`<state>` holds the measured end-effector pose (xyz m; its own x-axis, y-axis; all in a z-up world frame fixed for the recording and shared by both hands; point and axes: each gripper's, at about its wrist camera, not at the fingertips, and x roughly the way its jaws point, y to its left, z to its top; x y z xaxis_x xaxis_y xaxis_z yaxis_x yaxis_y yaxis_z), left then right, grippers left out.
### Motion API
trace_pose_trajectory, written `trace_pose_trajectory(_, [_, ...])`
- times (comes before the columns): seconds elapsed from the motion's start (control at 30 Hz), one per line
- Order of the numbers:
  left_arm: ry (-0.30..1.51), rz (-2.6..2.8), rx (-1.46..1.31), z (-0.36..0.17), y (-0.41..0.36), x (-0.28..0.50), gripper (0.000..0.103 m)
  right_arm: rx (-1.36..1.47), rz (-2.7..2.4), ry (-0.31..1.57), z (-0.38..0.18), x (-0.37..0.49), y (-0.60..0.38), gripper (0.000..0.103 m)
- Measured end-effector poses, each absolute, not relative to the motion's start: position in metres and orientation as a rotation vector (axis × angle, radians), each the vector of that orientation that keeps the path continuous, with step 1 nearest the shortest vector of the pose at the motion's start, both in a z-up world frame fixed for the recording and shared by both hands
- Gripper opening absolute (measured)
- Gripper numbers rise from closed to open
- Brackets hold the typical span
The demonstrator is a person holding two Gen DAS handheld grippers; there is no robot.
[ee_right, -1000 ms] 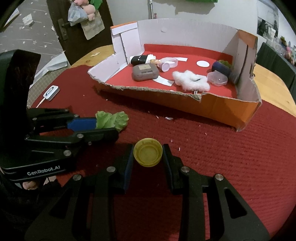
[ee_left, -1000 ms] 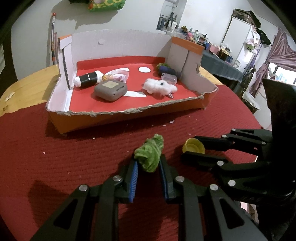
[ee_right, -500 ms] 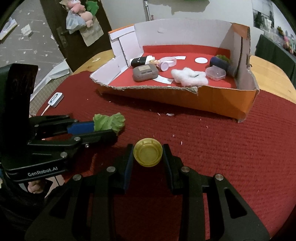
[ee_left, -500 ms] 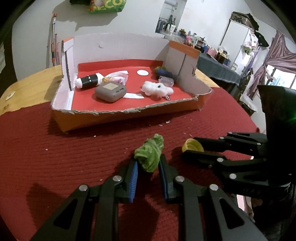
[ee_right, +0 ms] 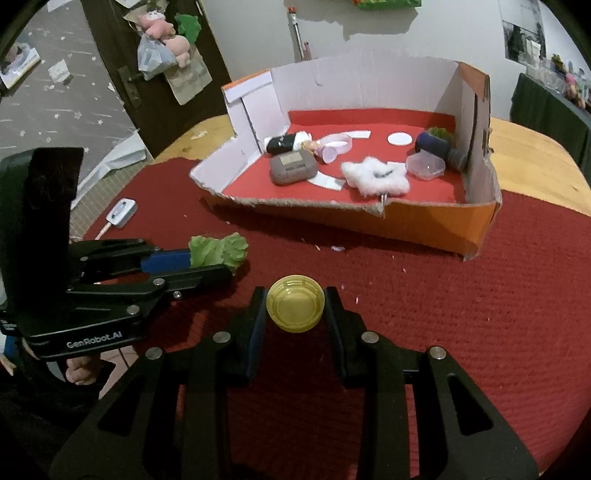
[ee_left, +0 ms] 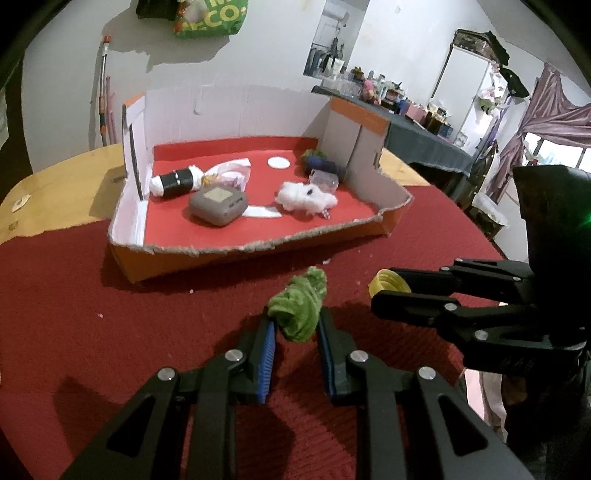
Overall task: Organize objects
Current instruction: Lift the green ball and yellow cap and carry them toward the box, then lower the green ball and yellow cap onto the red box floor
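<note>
— What's the room giving you?

— I'm working over a round wooden worktop (ee_right: pixel 532 147) under a red mat (ee_right: pixel 480 314), with a cluttered shelf and a curtained window far to the right. At the far side of the mat an open cardboard box (ee_left: pixel 258 254) is sitting.

— How far along are you?

— I'd judge well along. The box is already holding a grey case (ee_left: pixel 218 205), a white fluffy thing (ee_left: pixel 303 195), a small clear container (ee_right: pixel 424 166), a black-and-white roll (ee_left: pixel 175 181) and a few other bits. What's left is in my claws, plus a small white gadget (ee_right: pixel 120 212) lying on the mat's left edge.

— And the claws?

— My left claw (ee_left: pixel 295 328) is clamping a green fuzzy bundle (ee_left: pixel 299 306), near side of the box, above the mat. My right claw (ee_right: pixel 295 310) is pinching a yellow bottle cap (ee_right: pixel 295 308), just beside it. Neither is in the box yet.

— Any writing?

— "GenRobot.AI" on the left claw's body. A green bag (ee_left: pixel 207 18) on the wall is showing letters, too cut off to read.
</note>
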<state>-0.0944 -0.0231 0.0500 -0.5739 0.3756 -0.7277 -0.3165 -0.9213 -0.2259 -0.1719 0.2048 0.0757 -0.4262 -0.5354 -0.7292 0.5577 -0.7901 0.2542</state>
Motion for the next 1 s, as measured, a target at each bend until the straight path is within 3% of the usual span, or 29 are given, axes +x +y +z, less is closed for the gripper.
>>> trace_pose_trajectory(0.27, [-0.132,2.486,-1.111,0.076,-0.036,-0.106,0.023,1.049,-2.162,0.008,0.105,-0.174,0.207,0.029])
trace_pose_trajectory(1.0, [0.127,2.410,-1.255,0.094,-0.024,-0.169,0.023,1.123,-2.089,0.097,0.138,-0.243,0.201,0.029])
